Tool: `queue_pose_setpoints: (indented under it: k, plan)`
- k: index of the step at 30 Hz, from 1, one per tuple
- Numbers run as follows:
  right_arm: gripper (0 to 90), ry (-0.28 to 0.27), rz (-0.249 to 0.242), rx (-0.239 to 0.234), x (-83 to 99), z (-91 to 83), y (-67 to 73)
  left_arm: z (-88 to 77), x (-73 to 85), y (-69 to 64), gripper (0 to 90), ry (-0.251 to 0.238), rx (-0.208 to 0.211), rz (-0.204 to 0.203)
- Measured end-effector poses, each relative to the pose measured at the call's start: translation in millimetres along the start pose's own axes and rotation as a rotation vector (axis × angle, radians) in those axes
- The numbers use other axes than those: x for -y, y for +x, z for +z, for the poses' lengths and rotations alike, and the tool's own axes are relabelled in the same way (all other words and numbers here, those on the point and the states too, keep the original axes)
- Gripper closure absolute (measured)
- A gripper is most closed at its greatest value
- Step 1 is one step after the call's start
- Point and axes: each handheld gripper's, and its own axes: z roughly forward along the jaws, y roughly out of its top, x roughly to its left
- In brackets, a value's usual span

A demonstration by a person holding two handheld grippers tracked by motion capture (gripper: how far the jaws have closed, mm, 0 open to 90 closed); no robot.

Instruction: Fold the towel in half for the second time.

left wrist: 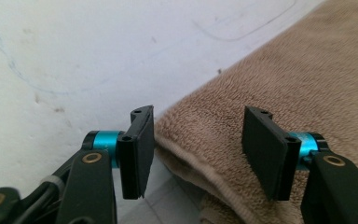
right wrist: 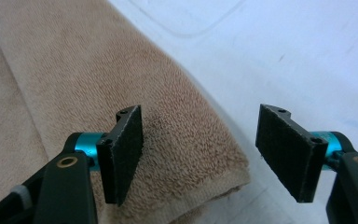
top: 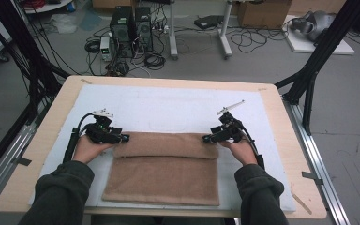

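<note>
Tongs stand released on both sides: the left gripper (top: pixel 124 138) has its jaws parted at the near-left corner of the folded flap, and the right gripper (top: pixel 206 138) is likewise parted at the opposite corner, neither pressing cloth. The brown towel (top: pixel 164 173) lies folded on the white mat (top: pixel 168 108), flap toward the far edge. To fold well, I would draw both hands straight back without snagging the pile, then check that the corners sit square before regripping.

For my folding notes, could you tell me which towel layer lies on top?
The narrow folded-over flap along the far edge, between both grippers, lies on top; the wider layer lies beneath.
</note>
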Motion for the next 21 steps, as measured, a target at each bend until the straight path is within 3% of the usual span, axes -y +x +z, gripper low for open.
queue_pose_setpoints:
  k: [1, 3, 5, 7, 11, 16, 19, 21]
  plan:
    - [35.0, 0.012, 0.021, -0.028, 1.3, 2.0, -2.6, 0.8, 0.6, 1.3, 46.5, 0.0, 0.025, -0.016]
    - [47.1, 0.017, 0.028, -0.086, 3.9, 4.1, -5.0, -0.6, 1.0, 2.9, 61.8, -0.007, 0.067, -0.01]
    - [63.8, 0.014, -0.003, -0.128, 5.0, 4.0, -2.6, -2.6, 0.6, -0.3, 75.7, -0.008, 0.077, 0.016]
    - [72.5, 0.022, -0.045, -0.118, 3.6, 1.2, 3.5, -6.0, 0.0, -4.8, 82.3, -0.011, 0.065, 0.041]
    - [76.3, 0.0, -0.108, -0.098, 1.3, -9.2, 17.1, -21.6, 1.0, -12.7, 84.0, -0.064, 0.053, 0.066]
    - [76.3, -0.07, -0.184, -0.098, 4.1, -33.1, 41.6, -56.6, 5.8, -32.4, 83.6, -0.137, 0.052, 0.128]
    - [76.2, -0.114, -0.229, -0.109, 11.6, -46.1, 57.5, -72.7, 19.2, -45.7, 82.9, -0.171, 0.054, 0.156]
    - [75.0, -0.136, -0.256, -0.124, 22.9, -55.1, 71.4, -83.1, 37.0, -55.6, 82.4, -0.177, 0.073, 0.176]
